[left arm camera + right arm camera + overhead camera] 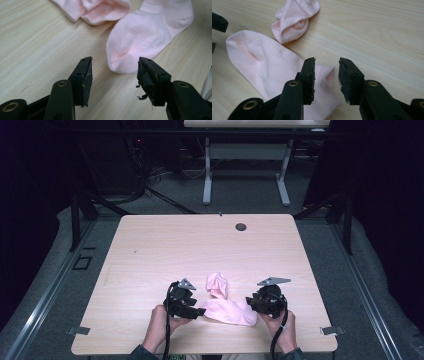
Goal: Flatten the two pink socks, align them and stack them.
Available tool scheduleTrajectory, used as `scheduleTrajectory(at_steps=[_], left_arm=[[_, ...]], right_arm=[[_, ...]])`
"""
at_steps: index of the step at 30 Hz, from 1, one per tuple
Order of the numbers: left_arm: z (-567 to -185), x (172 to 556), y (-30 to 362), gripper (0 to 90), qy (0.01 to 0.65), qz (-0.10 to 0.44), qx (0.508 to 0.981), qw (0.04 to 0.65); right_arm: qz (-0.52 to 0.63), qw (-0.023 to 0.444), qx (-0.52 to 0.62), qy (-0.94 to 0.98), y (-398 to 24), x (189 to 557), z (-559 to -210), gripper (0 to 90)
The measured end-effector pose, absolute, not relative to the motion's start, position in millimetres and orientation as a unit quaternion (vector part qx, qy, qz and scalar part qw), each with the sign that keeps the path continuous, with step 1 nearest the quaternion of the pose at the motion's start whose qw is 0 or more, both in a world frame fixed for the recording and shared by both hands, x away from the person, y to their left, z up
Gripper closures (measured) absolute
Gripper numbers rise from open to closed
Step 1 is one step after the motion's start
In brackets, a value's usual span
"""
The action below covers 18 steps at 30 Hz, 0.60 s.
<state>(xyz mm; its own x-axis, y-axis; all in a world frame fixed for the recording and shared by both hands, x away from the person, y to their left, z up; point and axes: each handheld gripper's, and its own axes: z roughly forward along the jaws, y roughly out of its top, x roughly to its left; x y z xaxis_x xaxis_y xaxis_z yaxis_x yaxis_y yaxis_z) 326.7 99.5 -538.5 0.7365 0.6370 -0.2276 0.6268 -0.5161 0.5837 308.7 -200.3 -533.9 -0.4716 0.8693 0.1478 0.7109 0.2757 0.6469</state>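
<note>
You are working over a pale wooden desk (pixel 150 250), where a flat pink sock (pixel 231 312) is lying near the front edge between your hands, a crumpled pink sock (pixel 218 285) just behind it. Your left tongs (pixel 114 68) are standing spread, pinching nothing; your right tongs (pixel 326 72) are standing spread over the flat sock's end. Closing too shallow, I judge, risks the fabric slipping free.

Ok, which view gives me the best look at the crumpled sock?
The right gripper view: the crumpled sock lies whole beyond the flat sock, folds clear. The left gripper view crops it at the top edge; the high view shows it small.
</note>
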Motion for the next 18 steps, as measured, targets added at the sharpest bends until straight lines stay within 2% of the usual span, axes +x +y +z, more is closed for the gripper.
scheduleTrajectory(at_steps=[2,4,6,7,8,9,13,18], left_arm=[[-538.2,330.0,97.6,47.9,0.361,0.008,0.871,0.333],[-539.7,334.6,94.7,48.5,0.365,0.005,0.87,0.332],[-543.3,339.1,90.9,53.1,0.364,-0.006,0.871,0.329],[-545.4,340.5,89.3,63.8,0.363,-0.014,0.872,0.327],[-547.5,341.3,87.4,63.8,0.362,-0.022,0.874,0.324],[-549.6,341.4,86.5,67.4,0.358,-0.026,0.875,0.325],[-557.2,340.4,86.5,87.1,0.354,-0.02,0.881,0.313],[-560.0,335.0,90.1,88.5,0.353,-0.014,0.881,0.315]], right_arm=[[0.317,0.112,0.499,0.799,-205.3,302.8,-531.1,59.6],[0.315,0.104,0.501,0.799,-206.0,300.8,-532.7,59.6],[0.301,0.095,0.5,0.806,-206.2,299.4,-538.6,61.8],[0.293,0.082,0.499,0.811,-206.3,300.4,-546.6,69.6],[0.293,0.082,0.499,0.811,-206.3,300.4,-546.6,69.6],[0.293,0.074,0.495,0.815,-206.0,300.8,-549.7,73.7],[0.296,0.067,0.492,0.816,-203.1,301.9,-555.8,89.2],[0.299,0.066,0.486,0.818,-200.3,300.8,-557.2,89.7]])
